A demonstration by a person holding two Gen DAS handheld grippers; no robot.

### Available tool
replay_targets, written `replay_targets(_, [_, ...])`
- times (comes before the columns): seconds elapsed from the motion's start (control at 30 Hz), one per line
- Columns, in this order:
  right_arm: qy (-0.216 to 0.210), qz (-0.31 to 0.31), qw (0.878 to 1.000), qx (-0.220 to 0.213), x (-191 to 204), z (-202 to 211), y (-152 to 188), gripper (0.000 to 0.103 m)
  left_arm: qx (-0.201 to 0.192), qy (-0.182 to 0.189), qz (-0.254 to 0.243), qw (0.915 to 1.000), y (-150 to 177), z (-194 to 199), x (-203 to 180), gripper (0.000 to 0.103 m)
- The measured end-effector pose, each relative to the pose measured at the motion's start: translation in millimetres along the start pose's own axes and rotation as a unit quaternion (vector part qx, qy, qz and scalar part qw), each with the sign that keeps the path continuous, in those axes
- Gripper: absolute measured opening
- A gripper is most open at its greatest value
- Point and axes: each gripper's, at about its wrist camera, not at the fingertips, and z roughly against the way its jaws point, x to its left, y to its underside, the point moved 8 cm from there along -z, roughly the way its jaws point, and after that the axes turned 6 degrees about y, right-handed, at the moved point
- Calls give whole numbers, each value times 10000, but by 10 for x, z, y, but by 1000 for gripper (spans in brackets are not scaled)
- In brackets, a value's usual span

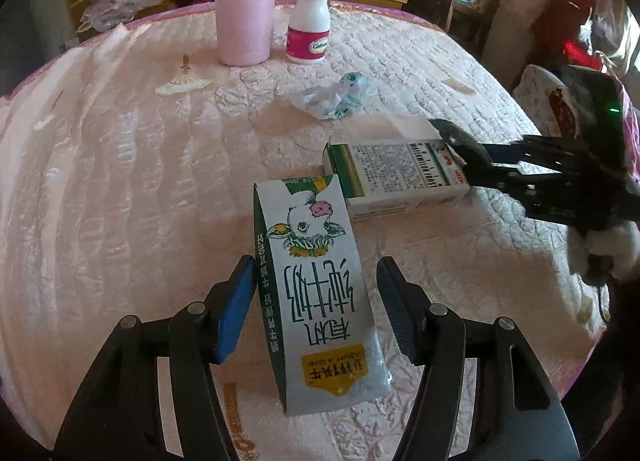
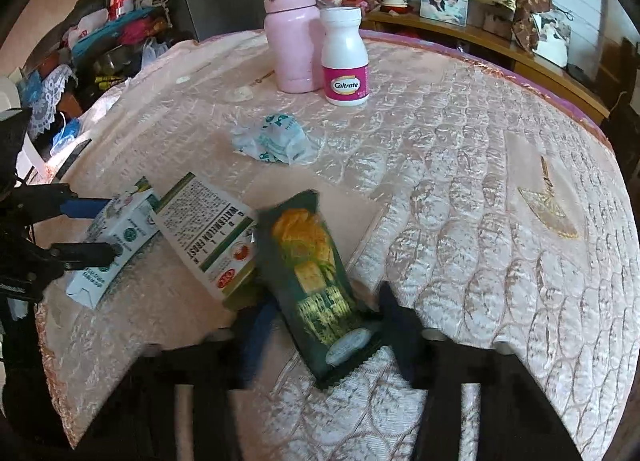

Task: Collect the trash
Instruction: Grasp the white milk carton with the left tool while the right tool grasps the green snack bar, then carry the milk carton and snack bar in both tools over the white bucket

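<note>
A white milk carton (image 1: 316,293) with a cow drawing lies flat on the pink quilted table (image 1: 120,181), between the fingers of my left gripper (image 1: 316,289). That gripper is open, and a sliver of cloth shows beside its right finger. A dark green snack packet (image 2: 316,281) lies tilted between the blurred fingers of my right gripper (image 2: 326,321), with a narrow gap at the blue pad; it looks open. A white and green medicine box (image 1: 396,173) lies between carton and packet. A crumpled plastic wrapper (image 2: 276,137) sits farther back.
A pink flask (image 2: 292,33) and a white Caltrate bottle (image 2: 345,57) stand upright at the table's far side. Cluttered shelves, bags and a chair ring the table. The table's rounded edge falls away near both hands.
</note>
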Motion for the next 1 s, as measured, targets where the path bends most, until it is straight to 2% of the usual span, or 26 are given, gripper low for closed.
replay_targets(0.03, [-31,-73,10000,-35,5,46,23,34,48,8,49,10000,13,-38,4,60])
replay_targets(0.13, [-38,-218,9997,-73,3,153,104,29,132,102,191,9997,49,-111,8,60])
replay_targets(0.33, [52,-322,9994,-117,109,361,287,27,26,229,480,9986,72,-94,-20,57])
replay_targets(0.53, [84,-568,9981,-234,233,617,430,27,-119,205,551,9982,169,39,-78,54])
replay_targets(0.67, [33,-763,9967,-285,313,740,527,27,-263,233,475,9983,227,191,-198,54])
replay_targets(1.0, [331,-901,9945,-423,341,991,693,27,-512,258,185,9982,228,363,-634,54])
